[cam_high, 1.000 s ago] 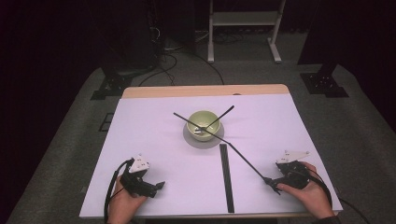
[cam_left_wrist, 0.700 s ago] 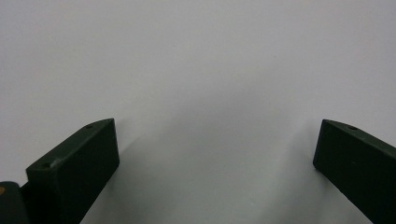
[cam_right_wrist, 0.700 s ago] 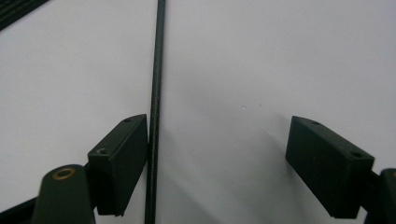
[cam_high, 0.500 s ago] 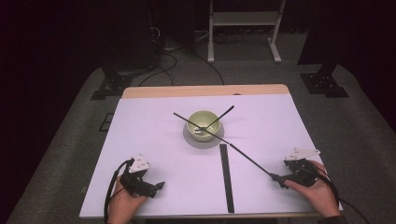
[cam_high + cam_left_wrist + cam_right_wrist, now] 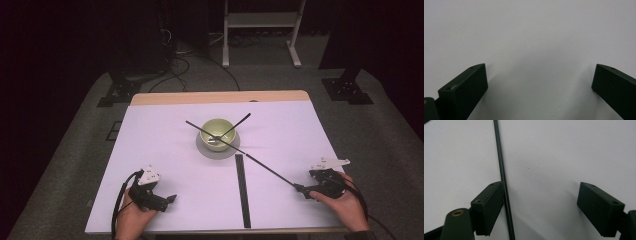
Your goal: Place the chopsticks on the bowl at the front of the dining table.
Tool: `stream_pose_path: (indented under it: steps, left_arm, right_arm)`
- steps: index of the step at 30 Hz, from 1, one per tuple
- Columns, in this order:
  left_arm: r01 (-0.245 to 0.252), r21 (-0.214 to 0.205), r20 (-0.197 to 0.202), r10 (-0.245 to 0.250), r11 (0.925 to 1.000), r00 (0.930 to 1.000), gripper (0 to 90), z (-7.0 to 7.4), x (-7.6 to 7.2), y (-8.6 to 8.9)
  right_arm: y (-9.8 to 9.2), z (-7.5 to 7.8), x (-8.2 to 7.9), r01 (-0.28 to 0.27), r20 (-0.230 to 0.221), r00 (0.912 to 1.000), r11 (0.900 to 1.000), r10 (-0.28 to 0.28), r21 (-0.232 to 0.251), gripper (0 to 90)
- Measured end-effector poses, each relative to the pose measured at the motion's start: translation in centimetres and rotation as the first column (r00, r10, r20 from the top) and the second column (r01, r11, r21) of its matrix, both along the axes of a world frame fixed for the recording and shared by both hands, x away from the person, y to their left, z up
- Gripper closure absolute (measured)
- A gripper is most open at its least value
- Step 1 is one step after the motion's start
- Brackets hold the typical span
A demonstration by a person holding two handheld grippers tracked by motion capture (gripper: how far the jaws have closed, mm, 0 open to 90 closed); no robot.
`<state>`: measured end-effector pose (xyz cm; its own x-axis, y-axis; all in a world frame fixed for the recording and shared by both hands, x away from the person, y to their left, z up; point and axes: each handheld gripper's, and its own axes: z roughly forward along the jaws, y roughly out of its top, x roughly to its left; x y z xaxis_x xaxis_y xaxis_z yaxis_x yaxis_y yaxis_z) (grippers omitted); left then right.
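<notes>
White table [image 5: 165, 150], green bowl [image 5: 218, 131] on grey saucer [image 5: 218, 149] at centre. Long black rod [image 5: 503, 182] from bowl to right gripper [image 5: 540, 200], jaws wide apart, rod against one jaw, ungripped. Left gripper [image 5: 539, 82] jaws apart, nothing between.

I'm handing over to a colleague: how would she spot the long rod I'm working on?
Find the green bowl mid-table. The long rod runs from across its rim to the right tongs. Unlike the flat black strip, it is thin and slanted; the other rod is far shorter.

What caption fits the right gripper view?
Open right gripper over the white table, a thin black rod beside its left jaw.
</notes>
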<state>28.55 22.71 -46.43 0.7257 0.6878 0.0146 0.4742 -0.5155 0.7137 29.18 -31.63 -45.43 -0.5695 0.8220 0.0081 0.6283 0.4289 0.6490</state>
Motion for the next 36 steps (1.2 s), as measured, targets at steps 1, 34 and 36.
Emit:
stream_pose_path:
  steps: [1,34,36]
  left_arm:
    - [0.000,0.000,0.000,0.000,1.0000,1.0000,0.0,0.0,0.0,0.0]
    - [0.000,0.001,0.000,0.000,1.0000,1.0000,0.0,0.0,0.0,0.0]
    - [0.000,0.000,0.000,0.000,1.0000,1.0000,0.0,0.0,0.0,0.0]
  right_arm:
    - [0.0,0.0,0.0,-0.001,-0.001,1.0000,1.0000,0.001,0.000,19.2]
    - [2.8,1.5,2.4,-0.131,0.048,0.9907,0.9871,0.127,0.092,50.4]
    - [3.1,1.6,2.6,-0.145,0.049,0.9889,0.9845,0.141,0.099,55.2]
